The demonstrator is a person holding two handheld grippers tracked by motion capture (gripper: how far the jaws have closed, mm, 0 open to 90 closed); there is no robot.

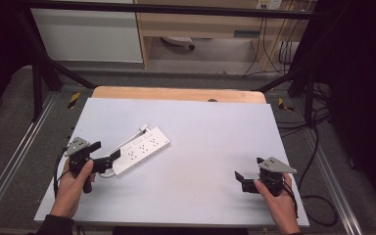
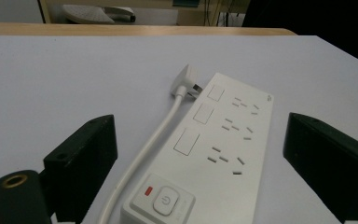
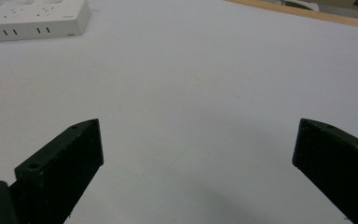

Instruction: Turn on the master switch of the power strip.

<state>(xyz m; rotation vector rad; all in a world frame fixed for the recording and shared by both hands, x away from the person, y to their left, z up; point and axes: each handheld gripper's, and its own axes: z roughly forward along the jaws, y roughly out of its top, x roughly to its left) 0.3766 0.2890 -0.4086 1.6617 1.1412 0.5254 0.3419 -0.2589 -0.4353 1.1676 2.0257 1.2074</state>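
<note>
The power strip (image 1: 141,149) lay on the left part of the white table (image 1: 200,147), its cable beside it. The left gripper (image 1: 105,155) stood wide open around its near end, holding nothing. The right gripper (image 1: 240,178) was wide open and empty, well apart.

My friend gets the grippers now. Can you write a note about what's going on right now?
Left gripper: open, fingers either side of the switch end of the white power strip, not yet closed on it.
Right gripper: open, holding nothing, over bare table at the right.
Power strip: lies flat, left of centre; its plug rests beside the far end, with its cable running along one side.
Done: nothing gripped yet.
Left: probably close the left fingers on the strip.
</note>
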